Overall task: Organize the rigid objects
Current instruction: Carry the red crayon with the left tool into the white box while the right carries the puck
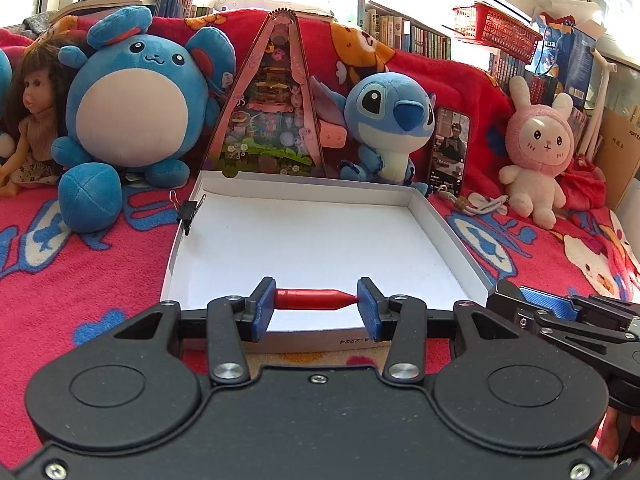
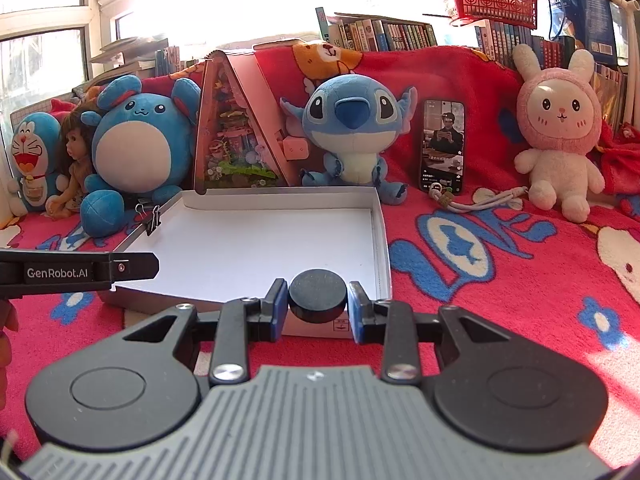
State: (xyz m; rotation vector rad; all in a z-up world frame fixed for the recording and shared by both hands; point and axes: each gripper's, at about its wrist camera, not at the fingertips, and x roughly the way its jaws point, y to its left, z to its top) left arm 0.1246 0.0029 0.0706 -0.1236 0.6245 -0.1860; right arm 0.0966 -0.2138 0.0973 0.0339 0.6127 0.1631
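Both wrist cameras are sitting just behind their own fingers, looking forward and slightly downward across the red blanket (image 1: 100,280). The left view is facing the white box (image 1: 312,240) head-on and close; the right view is seeing it (image 2: 260,248) from its right. Both are sharing the box, the blue plush (image 1: 396,128) (image 2: 352,124) and the bookshelf (image 2: 384,34) behind.

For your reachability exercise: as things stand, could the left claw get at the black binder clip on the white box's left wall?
Probably not yet. The left claw is shut on a red pen, so it must drop that first. Otherwise the path over the white box to the binder clip looks clear.
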